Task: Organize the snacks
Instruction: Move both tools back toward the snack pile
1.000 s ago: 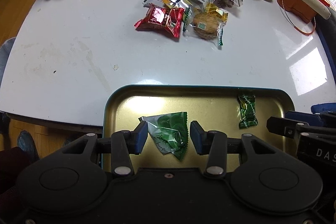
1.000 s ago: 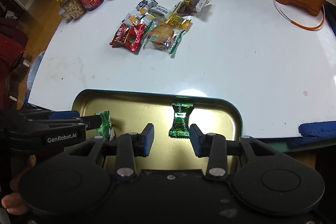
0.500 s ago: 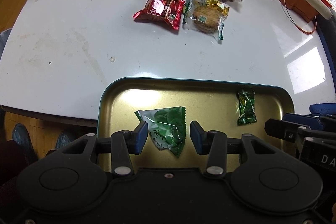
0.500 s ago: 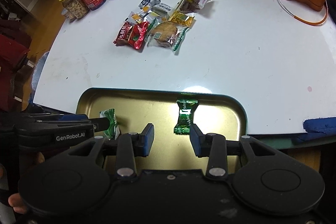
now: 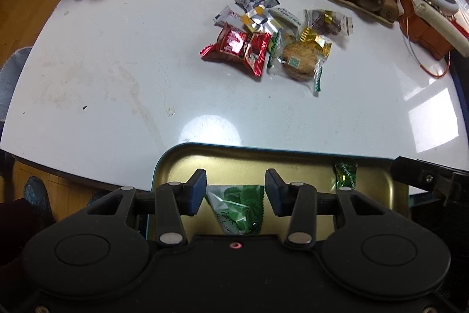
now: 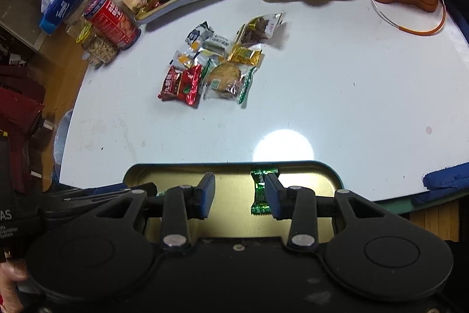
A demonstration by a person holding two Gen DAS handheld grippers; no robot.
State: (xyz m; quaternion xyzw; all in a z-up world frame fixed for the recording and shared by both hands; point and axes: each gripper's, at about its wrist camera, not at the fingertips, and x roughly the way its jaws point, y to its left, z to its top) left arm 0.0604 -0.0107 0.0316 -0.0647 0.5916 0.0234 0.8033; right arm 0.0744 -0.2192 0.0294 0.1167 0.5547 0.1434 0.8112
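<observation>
Both grippers pulled back – left gripper (image 5: 234,191) and right gripper (image 6: 239,192) gape empty over tray (image 5: 293,166); green packet (image 5: 239,206) released.

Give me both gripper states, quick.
Left gripper: open, holding nothing; green packet lies in the tray below.
Right gripper: open, empty; green candy beside one finger.
</observation>
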